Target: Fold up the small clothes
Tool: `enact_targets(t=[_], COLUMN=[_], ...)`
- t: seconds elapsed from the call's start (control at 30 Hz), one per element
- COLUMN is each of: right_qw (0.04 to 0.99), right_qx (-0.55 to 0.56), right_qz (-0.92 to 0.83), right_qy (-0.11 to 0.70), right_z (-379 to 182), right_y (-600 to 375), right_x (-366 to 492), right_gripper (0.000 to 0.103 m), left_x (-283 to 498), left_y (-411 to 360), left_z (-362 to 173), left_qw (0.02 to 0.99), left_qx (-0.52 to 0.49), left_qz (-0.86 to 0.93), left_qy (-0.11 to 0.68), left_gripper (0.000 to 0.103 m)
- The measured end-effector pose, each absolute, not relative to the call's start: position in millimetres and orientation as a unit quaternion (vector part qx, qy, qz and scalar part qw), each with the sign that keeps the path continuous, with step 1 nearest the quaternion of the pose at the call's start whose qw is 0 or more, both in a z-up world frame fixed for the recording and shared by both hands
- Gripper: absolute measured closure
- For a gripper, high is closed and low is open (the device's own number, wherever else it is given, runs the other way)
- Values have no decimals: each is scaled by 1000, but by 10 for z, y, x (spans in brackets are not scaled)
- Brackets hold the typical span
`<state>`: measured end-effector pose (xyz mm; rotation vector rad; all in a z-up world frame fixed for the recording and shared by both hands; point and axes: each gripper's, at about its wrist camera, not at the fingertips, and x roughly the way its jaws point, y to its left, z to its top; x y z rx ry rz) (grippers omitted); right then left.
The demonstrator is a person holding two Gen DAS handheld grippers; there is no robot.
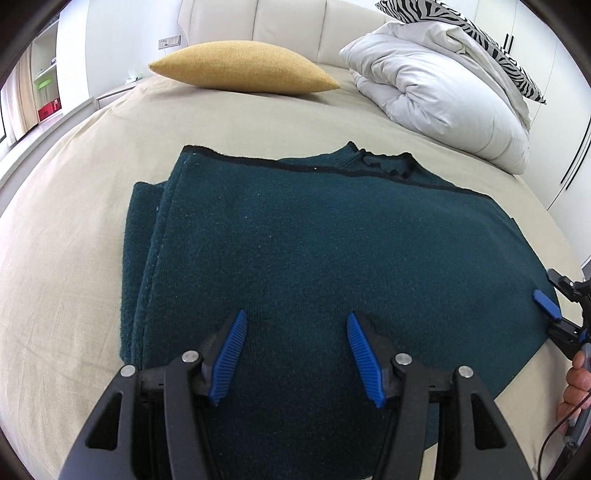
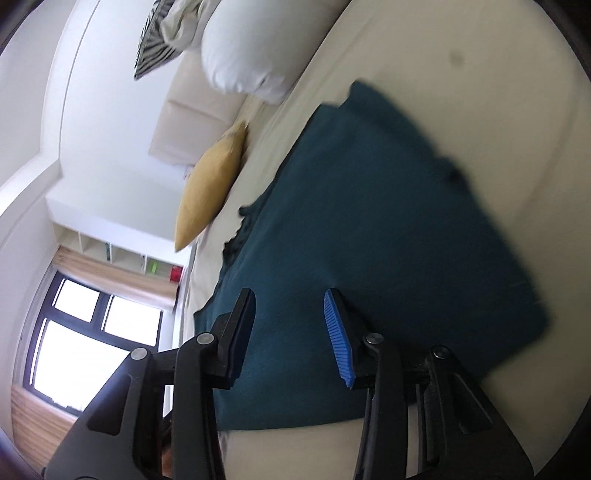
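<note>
A dark teal knitted sweater [image 1: 314, 243] lies folded on the beige bed sheet [image 1: 66, 258], its black-trimmed hem and collar at the far side. My left gripper [image 1: 295, 317] is open and empty, hovering just above the sweater's near part. My right gripper [image 1: 554, 314] shows at the sweater's right edge, its blue pads apart. In the tilted, blurred right wrist view the sweater [image 2: 369, 229] fills the middle and my right gripper [image 2: 290, 299] is open over its near edge, holding nothing.
A mustard yellow pillow [image 1: 243, 68] lies at the head of the bed. A bunched white duvet [image 1: 443, 92] with a zebra-print cushion [image 1: 480, 33] sits at the far right. A window [image 2: 85, 350] and shelves are beyond the bed's left side.
</note>
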<state>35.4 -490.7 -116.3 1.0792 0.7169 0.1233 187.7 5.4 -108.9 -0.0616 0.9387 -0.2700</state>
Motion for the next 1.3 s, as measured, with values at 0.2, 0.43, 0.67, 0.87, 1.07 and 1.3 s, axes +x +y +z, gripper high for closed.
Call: enact_targets(t=[0.2, 0.43, 0.67, 0.87, 1.07, 1.3], right_qw=[817, 838, 840, 832, 824, 818], right_qx=[497, 442, 388, 383, 390, 395], right_qz=[-15, 47, 127, 162, 176, 189], right_qy=[291, 316, 357, 368, 372, 373], right_z=[-889, -544, -429, -444, -492, -517], right_y=[-5304, -4556, -3791, -3559, -3504, -3474], right_x=[-214, -305, -93, -160, -149, -86], right_gripper=[61, 54, 54, 54, 54, 54], left_x=[1825, 1606, 1551, 1550, 1639, 1934], left_y=[142, 639, 1330, 1655, 1627, 1571], left_z=[-1021, -810, -939, -1116, -1193, -1326], left_qw=[878, 885, 870, 828, 793, 756], left_qx=[-57, -110, -200, -317, -372, -412], left_qz=[-136, -100, -49, -106, -157, -183], left_qy=[455, 442, 449, 450, 456, 475], left_gripper=[43, 40, 32, 30, 29, 29])
